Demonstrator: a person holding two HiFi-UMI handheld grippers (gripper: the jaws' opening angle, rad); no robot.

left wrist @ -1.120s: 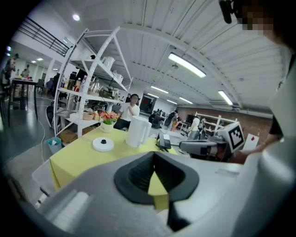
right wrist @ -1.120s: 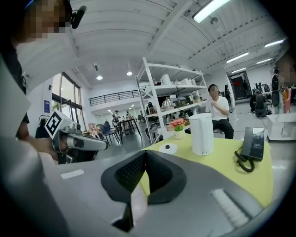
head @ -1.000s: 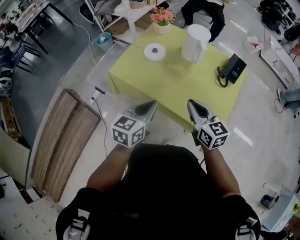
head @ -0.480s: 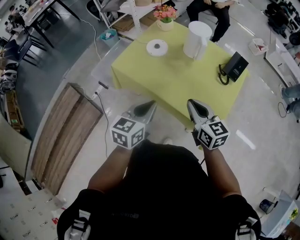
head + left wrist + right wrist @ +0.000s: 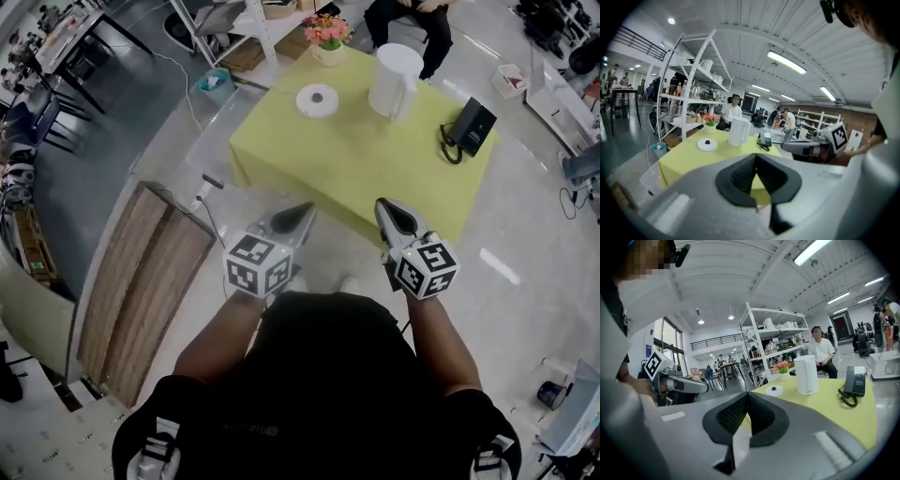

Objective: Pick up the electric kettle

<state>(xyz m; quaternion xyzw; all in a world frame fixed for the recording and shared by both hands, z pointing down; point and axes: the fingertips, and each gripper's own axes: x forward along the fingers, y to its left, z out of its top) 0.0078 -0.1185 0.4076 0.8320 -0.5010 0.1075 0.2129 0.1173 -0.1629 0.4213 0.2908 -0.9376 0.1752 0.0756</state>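
Note:
The white electric kettle (image 5: 394,80) stands upright at the far side of the table with the yellow-green cloth (image 5: 356,169); it also shows in the left gripper view (image 5: 739,131) and the right gripper view (image 5: 806,375). Its round white base (image 5: 316,99) lies apart, to the kettle's left. My left gripper (image 5: 305,208) and right gripper (image 5: 382,208) hover side by side short of the table's near edge, well away from the kettle. Both are shut, with nothing in them; their jaw tips meet (image 5: 755,155) (image 5: 748,393).
A black desk phone (image 5: 469,127) with a coiled cord sits at the table's right. A pot of flowers (image 5: 328,33) stands at the far edge. A person sits behind the table (image 5: 408,14). White shelving (image 5: 234,19) stands far left; a wooden panel (image 5: 141,281) lies on the floor.
The person has moved a little closer to the table, so the floor and panel have slid in the view. Both grippers keep their pose and stay shut.

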